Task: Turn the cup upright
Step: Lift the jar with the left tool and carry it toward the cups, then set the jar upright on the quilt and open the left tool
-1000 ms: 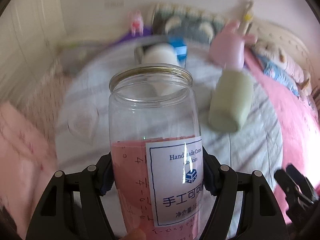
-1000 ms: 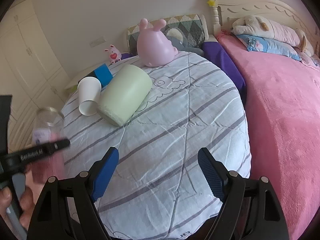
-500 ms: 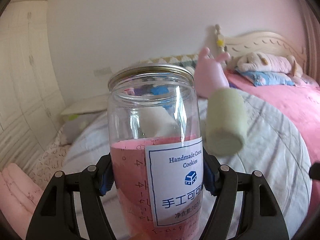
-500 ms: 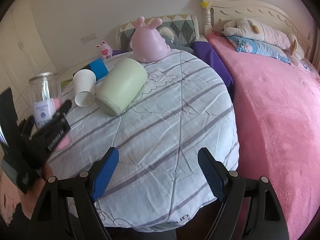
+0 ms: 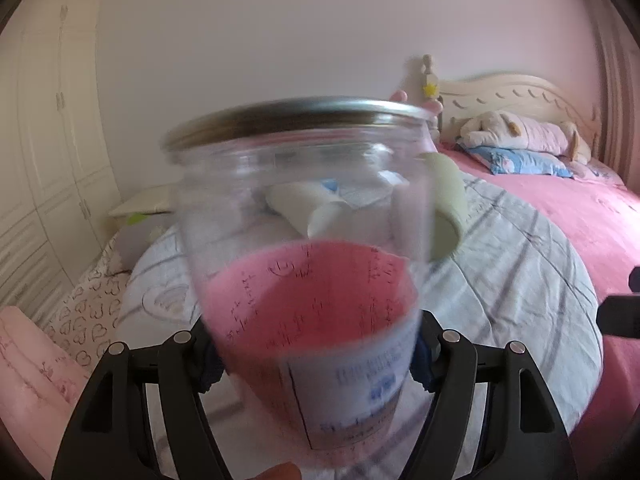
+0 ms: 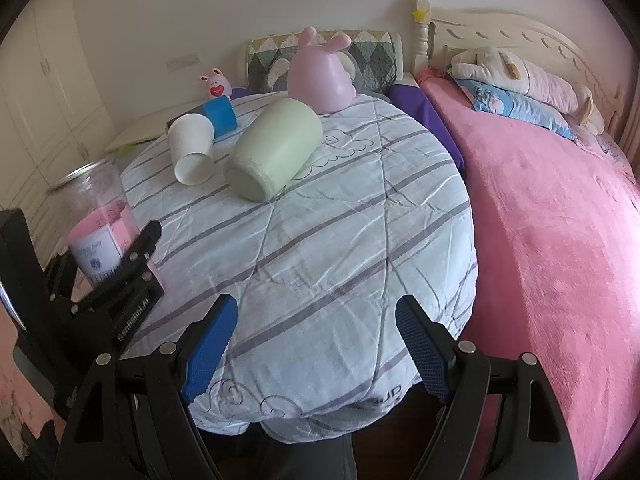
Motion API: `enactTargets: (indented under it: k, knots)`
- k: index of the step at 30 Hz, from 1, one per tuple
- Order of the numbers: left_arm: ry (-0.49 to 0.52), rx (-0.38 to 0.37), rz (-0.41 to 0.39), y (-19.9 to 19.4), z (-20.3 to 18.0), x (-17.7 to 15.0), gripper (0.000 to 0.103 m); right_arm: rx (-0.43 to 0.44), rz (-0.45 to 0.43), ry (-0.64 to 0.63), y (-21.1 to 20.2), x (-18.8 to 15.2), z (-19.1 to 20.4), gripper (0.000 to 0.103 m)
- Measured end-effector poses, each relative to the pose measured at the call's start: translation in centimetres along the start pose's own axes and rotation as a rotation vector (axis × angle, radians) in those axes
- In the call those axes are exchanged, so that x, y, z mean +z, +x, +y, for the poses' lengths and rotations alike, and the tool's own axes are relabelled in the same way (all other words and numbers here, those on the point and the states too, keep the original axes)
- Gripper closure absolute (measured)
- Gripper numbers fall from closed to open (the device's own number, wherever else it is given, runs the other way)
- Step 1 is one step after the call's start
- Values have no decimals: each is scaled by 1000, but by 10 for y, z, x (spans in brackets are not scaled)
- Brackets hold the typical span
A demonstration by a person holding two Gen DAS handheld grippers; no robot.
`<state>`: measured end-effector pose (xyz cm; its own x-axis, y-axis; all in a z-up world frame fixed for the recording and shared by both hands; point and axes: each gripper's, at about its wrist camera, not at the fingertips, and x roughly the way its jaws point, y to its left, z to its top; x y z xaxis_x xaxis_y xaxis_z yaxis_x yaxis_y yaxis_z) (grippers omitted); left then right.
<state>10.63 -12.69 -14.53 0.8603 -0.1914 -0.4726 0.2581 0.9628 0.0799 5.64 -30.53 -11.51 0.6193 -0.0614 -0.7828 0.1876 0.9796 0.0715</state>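
My left gripper is shut on a clear plastic jar with a pink paper and a white label inside; the jar is upright, mouth up, tipped slightly toward the camera. In the right wrist view the jar sits in the left gripper at the left edge of the round table. My right gripper is open and empty above the table's near edge. A pale green cup and a white paper cup lie on their sides on the table.
A blue cylinder lies behind the white cup. A pink rabbit-shaped toy stands at the table's far edge. A pink bed with pillows is on the right. White cupboards are on the left.
The left gripper has tipped the jar toward the camera and the jar looks nearer and blurred. In the right wrist view the jar sits lower and closer to the table edge. The right gripper stays open.
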Motion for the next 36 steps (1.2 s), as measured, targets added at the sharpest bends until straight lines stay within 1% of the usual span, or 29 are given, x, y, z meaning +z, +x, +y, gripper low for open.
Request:
enactTargets:
  k: [1,2,3,4,5,6,8,11,17,21,25,31,34,36]
  knots:
    - [2,-1,3,-3,-1,-2,28,-2,0,-2,-2,-2,2,20]
    - [6,0,2,-5,-1,-4,25,-3,-2,-3,-3,-3,3,20]
    - [8,0,0,-7,-2,-5,19,-7,-5,-5,-6,-4,4,20]
    - [13,2,-8,-10,-3,-4,15,-9,-8,-5,-8,-5,5,20]
    - [16,5,-13,-13,-3,-3,6,-11,-10,-4,-10,-6,6,20]
    - [21,11,-19,-15,-3,-1,0,-12,-13,-3,-12,-6,6,20]
    - [32,18,-22,-17,-5,2,0,-12,-24,-3,-17,-8,8,20]
    - [47,18,-1,-18,-6,5,0,-11,-37,-4,-24,-9,10,20]
    - [45,-1,-1,-30,-5,11,0,0,-63,1,-37,-12,13,20]
    - [40,-12,6,-43,-2,14,0,4,-94,8,-50,-13,11,20]
    - [23,-38,20,-64,4,26,0,7,-136,15,-65,-11,9,20]
    - [-5,-15,70,-101,22,45,0,17,-207,20,-88,-6,11,20]
    - [-19,20,109,-119,35,50,0,24,-231,10,-96,-5,17,20]
    - [-33,45,150,-128,46,52,0,30,-239,1,-99,-6,22,20]
